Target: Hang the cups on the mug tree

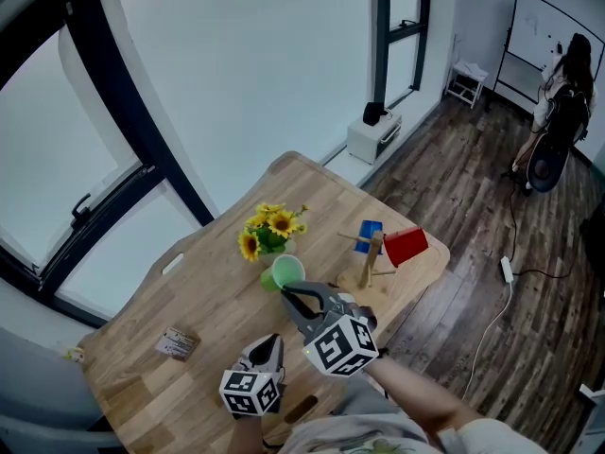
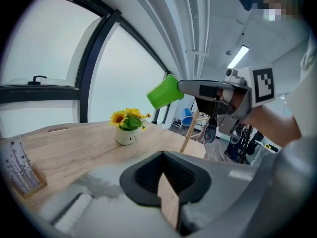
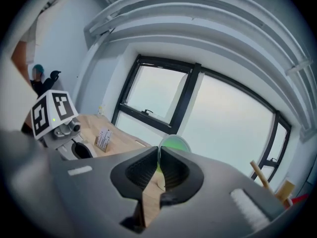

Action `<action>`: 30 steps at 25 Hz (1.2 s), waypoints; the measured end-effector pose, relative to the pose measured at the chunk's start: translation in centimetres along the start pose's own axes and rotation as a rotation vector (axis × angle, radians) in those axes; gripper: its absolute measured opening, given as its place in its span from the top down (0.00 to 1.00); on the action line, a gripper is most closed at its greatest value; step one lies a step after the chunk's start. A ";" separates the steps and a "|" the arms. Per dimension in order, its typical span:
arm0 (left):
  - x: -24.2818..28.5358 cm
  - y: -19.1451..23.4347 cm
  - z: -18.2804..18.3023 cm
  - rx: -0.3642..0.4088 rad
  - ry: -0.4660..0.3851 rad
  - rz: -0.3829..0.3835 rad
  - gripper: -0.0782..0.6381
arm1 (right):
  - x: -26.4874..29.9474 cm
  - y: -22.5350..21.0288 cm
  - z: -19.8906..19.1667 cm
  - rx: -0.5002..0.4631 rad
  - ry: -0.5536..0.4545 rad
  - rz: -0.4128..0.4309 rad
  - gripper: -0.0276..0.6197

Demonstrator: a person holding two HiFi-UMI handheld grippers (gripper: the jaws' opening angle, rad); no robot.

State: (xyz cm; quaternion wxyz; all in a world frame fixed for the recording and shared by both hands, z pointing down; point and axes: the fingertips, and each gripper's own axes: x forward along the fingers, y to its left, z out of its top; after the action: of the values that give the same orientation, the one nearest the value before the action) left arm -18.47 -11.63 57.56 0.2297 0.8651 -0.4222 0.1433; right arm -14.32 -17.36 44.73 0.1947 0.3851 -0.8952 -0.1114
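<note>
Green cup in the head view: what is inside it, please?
The green cup looks empty; only its pale inside shows. The right gripper, shut on its near rim, covers a little of the inside there.

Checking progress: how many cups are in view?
3: a green cup in the right gripper, a red cup and a blue cup on the mug tree. None appears hidden.

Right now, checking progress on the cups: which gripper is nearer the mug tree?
Right. The right gripper, jaws shut on the green cup, is just left of the mug tree in the head view; the left gripper is farther off, behind the right one.
</note>
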 end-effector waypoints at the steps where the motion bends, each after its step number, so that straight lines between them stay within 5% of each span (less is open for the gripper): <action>1: 0.1 0.0 0.0 -0.001 0.000 -0.001 0.89 | -0.1 -0.4 0.1 0.022 -0.009 -0.003 0.93; 17: 1.8 -2.7 -0.1 0.012 0.012 -0.043 0.89 | -3.0 -5.4 1.3 0.347 -0.198 -0.078 0.93; 30: 2.9 -3.9 -0.3 0.008 0.021 -0.055 0.89 | -5.0 -8.9 0.3 0.505 -0.271 -0.123 0.93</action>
State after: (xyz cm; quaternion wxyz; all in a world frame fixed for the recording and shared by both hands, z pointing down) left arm -13.64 -11.30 58.03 0.2344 0.8758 -0.3952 0.1478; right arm -5.62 -19.74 40.03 -0.0359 0.4566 -0.8874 0.0527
